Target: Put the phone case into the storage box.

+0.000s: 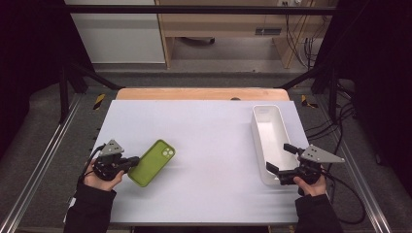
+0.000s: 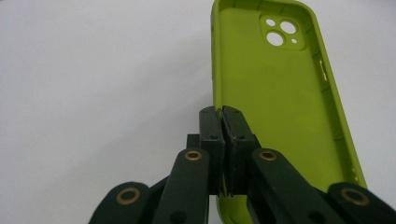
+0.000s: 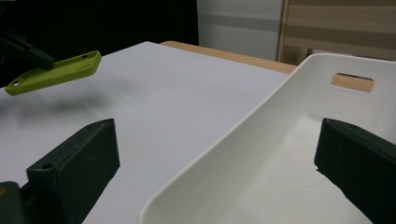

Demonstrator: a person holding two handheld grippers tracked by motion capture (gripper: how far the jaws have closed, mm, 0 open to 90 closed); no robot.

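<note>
The green phone case [image 1: 152, 162] is hanging clear of the white desk [image 1: 209, 141] on its left side, its near edge sitting pinched in the closed jaws of the left hand-held gripper [image 2: 222, 116] and the rest reaching forward and to the right from the tips, camera cut-outs at the far end. Well apart on the right, the right hand-held gripper [image 1: 282, 160] is standing with its jaws wide, straddling the near end wall of the white bin [image 3: 261, 140] without pressing on it.

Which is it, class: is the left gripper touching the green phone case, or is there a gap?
Touching. The left gripper view shows the left gripper with its jaws shut on the side wall of the green phone case.
</note>
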